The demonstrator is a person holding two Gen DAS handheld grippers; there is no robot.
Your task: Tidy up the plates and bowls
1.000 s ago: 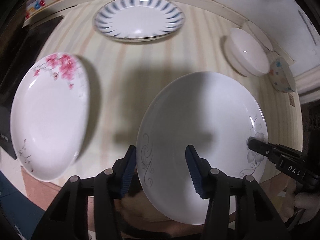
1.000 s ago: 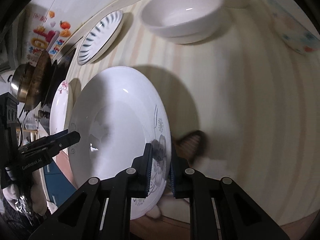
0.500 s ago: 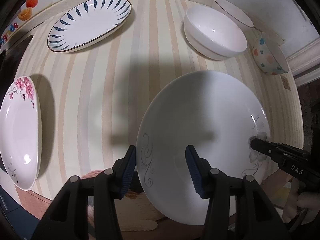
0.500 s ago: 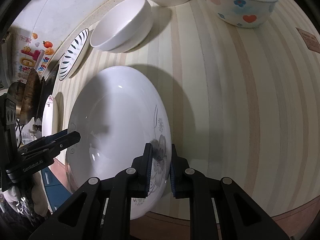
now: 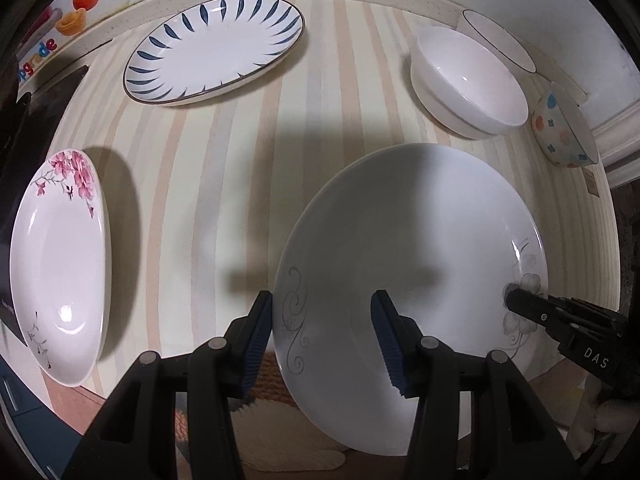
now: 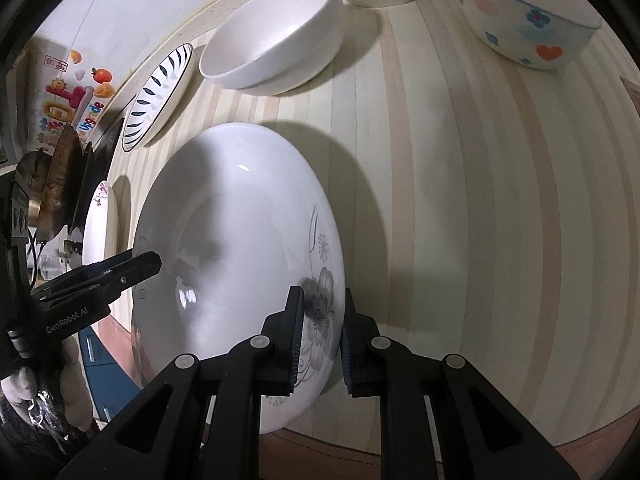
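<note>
A large white plate with grey flower print is held above the striped table's front edge. My right gripper is shut on its flowered rim. My left gripper is open, its jaws straddling the opposite rim without pinching it. A pink-blossom plate lies at the left, a blue-leaf oval plate at the back. A white bowl and a bowl with hearts and flowers stand at the back right.
Another white bowl with a dark rim stands by the back wall. A dark pot and stove are off the table's left end. The striped table is bare right of the held plate.
The held plate has stayed in my right gripper while both grippers shifted over the table; the pink-blossom plate and bowls moved in view. The left jaws remain open around the rim.
</note>
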